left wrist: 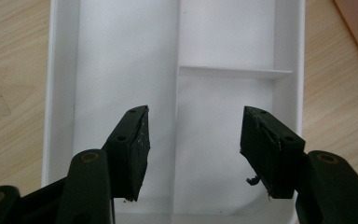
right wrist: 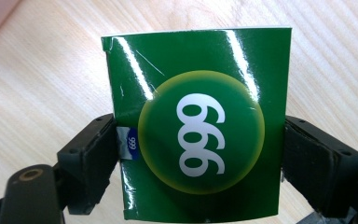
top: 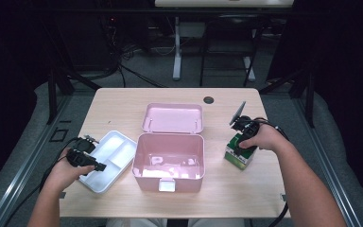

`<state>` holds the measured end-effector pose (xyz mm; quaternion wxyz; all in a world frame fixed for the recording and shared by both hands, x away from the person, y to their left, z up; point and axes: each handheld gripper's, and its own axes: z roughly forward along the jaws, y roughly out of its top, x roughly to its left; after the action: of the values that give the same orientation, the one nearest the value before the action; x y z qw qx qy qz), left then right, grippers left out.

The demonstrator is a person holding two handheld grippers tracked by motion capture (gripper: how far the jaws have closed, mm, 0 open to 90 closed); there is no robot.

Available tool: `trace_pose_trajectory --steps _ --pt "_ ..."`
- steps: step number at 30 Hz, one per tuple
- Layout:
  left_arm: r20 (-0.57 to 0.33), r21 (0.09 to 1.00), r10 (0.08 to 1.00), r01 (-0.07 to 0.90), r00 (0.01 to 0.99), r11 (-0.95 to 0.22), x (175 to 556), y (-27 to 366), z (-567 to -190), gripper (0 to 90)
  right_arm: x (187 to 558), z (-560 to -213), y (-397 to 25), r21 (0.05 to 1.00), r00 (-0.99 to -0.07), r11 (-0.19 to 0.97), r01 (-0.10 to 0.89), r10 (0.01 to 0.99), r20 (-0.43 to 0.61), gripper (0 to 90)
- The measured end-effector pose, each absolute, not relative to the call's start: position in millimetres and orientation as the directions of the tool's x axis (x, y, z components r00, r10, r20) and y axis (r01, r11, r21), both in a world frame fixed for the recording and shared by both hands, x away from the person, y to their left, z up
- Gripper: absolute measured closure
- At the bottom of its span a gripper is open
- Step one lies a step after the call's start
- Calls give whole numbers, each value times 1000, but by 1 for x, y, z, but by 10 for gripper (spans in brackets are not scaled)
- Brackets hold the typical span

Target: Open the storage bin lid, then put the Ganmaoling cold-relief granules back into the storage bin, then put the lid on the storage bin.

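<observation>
We hold the green box (right wrist: 196,126) with the right gripper (top: 244,137), jaws closed on its two sides, on the counter (top: 123,101) right of the open pink case (top: 169,161). The case is still empty. The left gripper (left wrist: 193,149) hovers wide open over the white tray (top: 118,151). The wooden counter stands in a dark room.

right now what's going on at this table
A person works a gripper in each hand. The right gripper has its jaws closed on the sides of a green box marked 999, to the right of an open pink lidded case. The left gripper hangs open over a white divided tray, left of the case, gripping nothing.
</observation>
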<state>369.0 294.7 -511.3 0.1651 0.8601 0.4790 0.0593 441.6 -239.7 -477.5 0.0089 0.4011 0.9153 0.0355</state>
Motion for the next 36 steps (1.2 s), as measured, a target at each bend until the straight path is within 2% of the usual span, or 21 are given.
trace_pose_trajectory --steps 10,17,28,36 --pt "-55 340 843 804 535 -488 369 294 -511 425 436 -456 -236 70 -720 719 691 694 -17 163" --pt "-57 345 844 803 534 -485 369 295 -511 424 433 -436 -233 119 -755 756 644 653 -61 164" --pt "-63 342 843 805 535 -485 369 295 -511 425 425 -412 -223 115 -819 824 555 566 -99 164" --pt "-59 342 842 803 536 -487 369 294 -511 425 414 -391 -210 118 -880 888 445 458 -123 165"
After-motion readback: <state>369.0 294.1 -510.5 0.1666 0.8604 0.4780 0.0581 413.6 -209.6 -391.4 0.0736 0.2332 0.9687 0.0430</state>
